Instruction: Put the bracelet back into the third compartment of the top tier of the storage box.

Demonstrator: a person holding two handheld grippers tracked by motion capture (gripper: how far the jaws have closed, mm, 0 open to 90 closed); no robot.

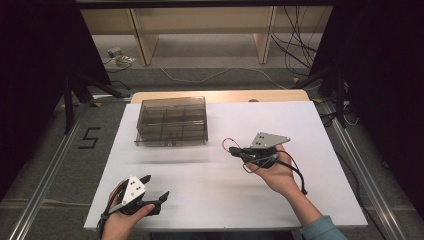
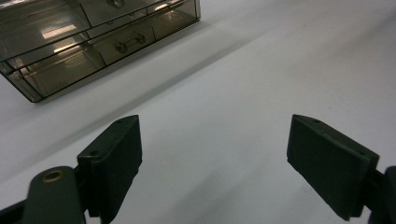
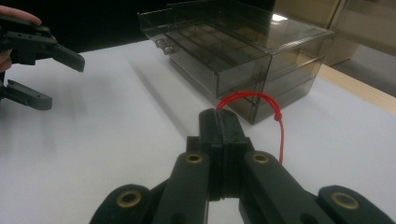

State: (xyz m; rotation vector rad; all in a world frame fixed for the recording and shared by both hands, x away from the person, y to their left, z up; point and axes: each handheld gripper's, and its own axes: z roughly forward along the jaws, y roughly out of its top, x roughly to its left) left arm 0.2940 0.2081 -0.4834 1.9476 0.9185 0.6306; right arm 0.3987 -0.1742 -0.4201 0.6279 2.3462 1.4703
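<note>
Red string, looped and knotted, is pinched in the clenched jaws of the right gripper, with an arc rising above the jaw tips and a tail hanging down the near side toward the white desk. In the high view the same string shows as a small red loop at the front of that gripper, just off the near right corner of the smoky plastic drawer box. The left gripper sits well apart at the near left of the desk, its jaws released and spread wide with nothing between them.

The grip looks thin: only a short stretch of string lies between the jaws, so a quick swing or a snag could pull it free, and it would likely drop onto the desk where so thin a thing is hard to pick up. The hanging tail may catch on the box's corner or drawer edge if the hand moves close past it. The drawers look shut, with small handles on their fronts; if the left gripper goes to pull one, the light box may slide rather than open. A handover between grippers risks both letting go at once.
</note>
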